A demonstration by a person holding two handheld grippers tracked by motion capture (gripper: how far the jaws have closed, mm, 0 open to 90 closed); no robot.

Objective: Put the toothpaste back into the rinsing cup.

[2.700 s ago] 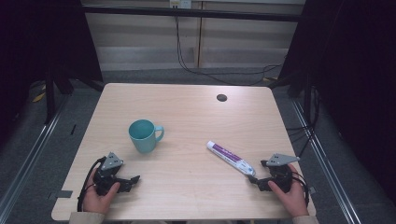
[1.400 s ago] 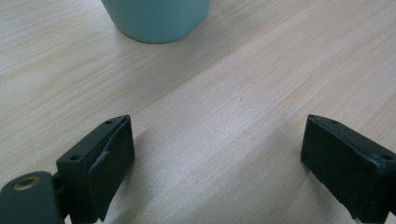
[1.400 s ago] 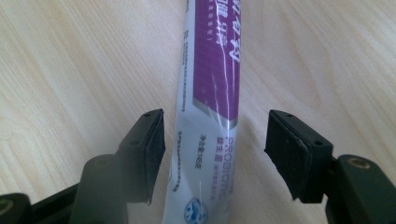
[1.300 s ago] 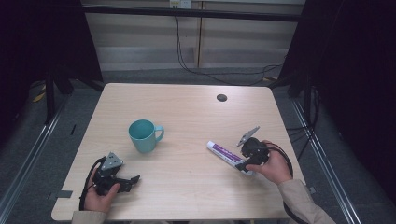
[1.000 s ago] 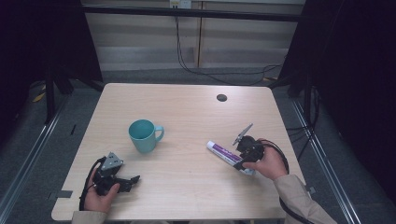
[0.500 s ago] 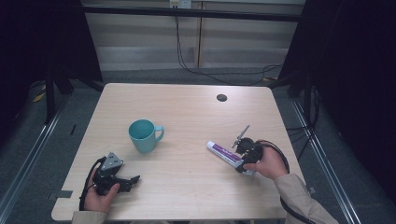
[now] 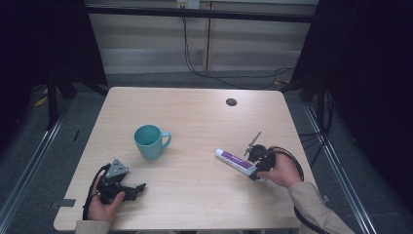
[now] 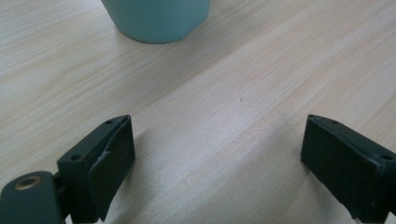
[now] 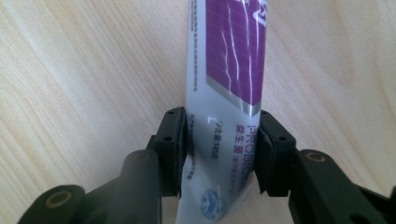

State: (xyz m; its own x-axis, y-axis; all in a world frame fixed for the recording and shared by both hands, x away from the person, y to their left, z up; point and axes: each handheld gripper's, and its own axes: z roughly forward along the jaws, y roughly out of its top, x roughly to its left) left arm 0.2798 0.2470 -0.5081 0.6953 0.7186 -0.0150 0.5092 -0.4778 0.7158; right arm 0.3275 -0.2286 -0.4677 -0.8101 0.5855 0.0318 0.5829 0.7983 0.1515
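Observation:
A white and purple toothpaste tube (image 7: 235, 160) lies on the wooden table (image 7: 195, 117) at the right, slanting toward the front right. My right gripper (image 7: 254, 168) is at the tube's near end, and its jaws have just been closing. In the right gripper view both pads press the sides of the tube (image 9: 229, 84), so the right gripper (image 9: 219, 126) is shut on it. A teal mug (image 7: 150, 141) stands left of centre, handle to the right. My left gripper (image 7: 137, 190) rests near the front left edge, open, with bare wood between the jaws (image 8: 215, 140) and the mug (image 8: 156, 18) just ahead.
A small black round grommet (image 7: 231, 102) sits in the tabletop at the back right. Cables (image 7: 229, 78) run over the floor behind the table. Dark frames stand to either side.
The right hand came in from the front right edge to the tube's near end, and its jaws closed onto the tube. The left hand and the mug stayed put.

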